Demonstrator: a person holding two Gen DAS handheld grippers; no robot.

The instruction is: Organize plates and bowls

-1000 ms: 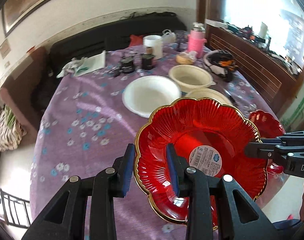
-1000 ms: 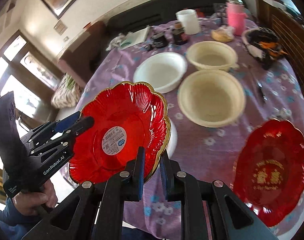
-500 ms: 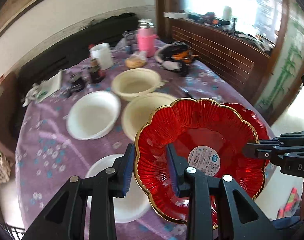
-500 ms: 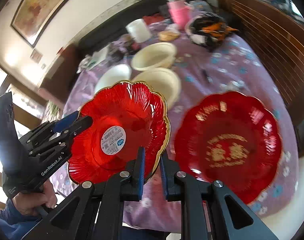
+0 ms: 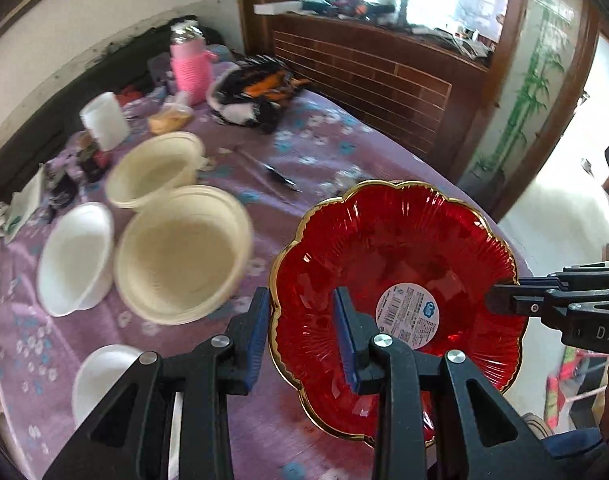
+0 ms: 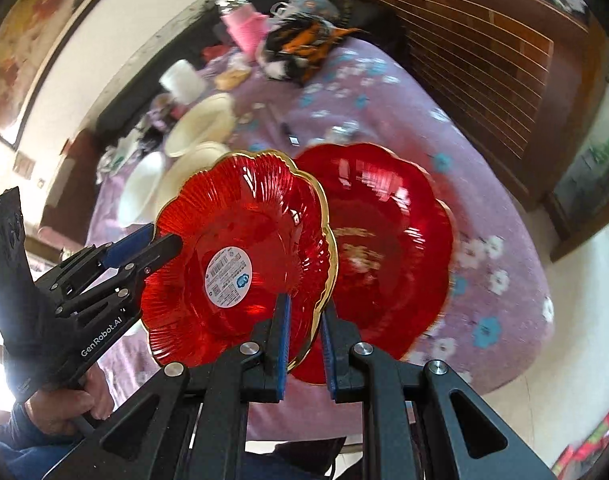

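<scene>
Above the bench, red scalloped plate held aloft: left gripper clamped on its near rim, right gripper clamped on opposite rim. Second red plate lies beneath on purple cloth. Cream bowls just beside.

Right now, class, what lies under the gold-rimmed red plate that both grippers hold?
Under the gold-rimmed red plate lies a second red plate on the purple tablecloth. Its near-left part is covered.
</scene>
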